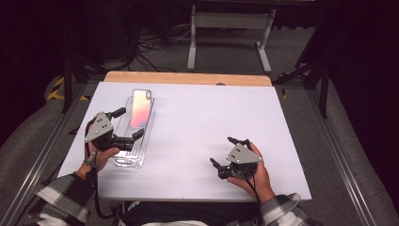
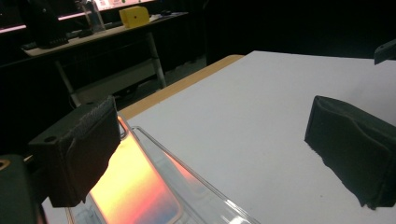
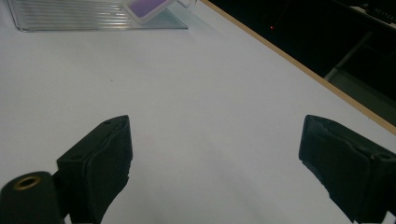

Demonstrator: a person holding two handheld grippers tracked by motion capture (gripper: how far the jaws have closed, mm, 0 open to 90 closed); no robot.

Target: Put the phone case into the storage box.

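A phone (image 1: 140, 108) with a shiny pink-orange back lies tilted on a clear ribbed plastic tray (image 1: 131, 157) at the left of the white table top (image 1: 211, 113). My left gripper (image 1: 128, 123) is open, one jaw on each side of the tray's near half, just below the phone. In the left gripper view the phone (image 2: 135, 191) and the tray's rim (image 2: 196, 186) sit low between the wide-apart jaws, close to the left one. My right gripper (image 1: 223, 150) is open over bare table at the front right, holding nothing. The right gripper view has the tray (image 3: 70, 16) and the phone's corner (image 3: 147, 8) far off.
A wooden strip (image 1: 188, 78) edges the table's far side. Beyond it, a white metal frame (image 1: 230, 28) and cables (image 1: 150, 47) stand on the grey floor. A bench with a yellow box (image 2: 134, 16) stands in the dark background. Metal rails (image 1: 37, 155) run along both sides.
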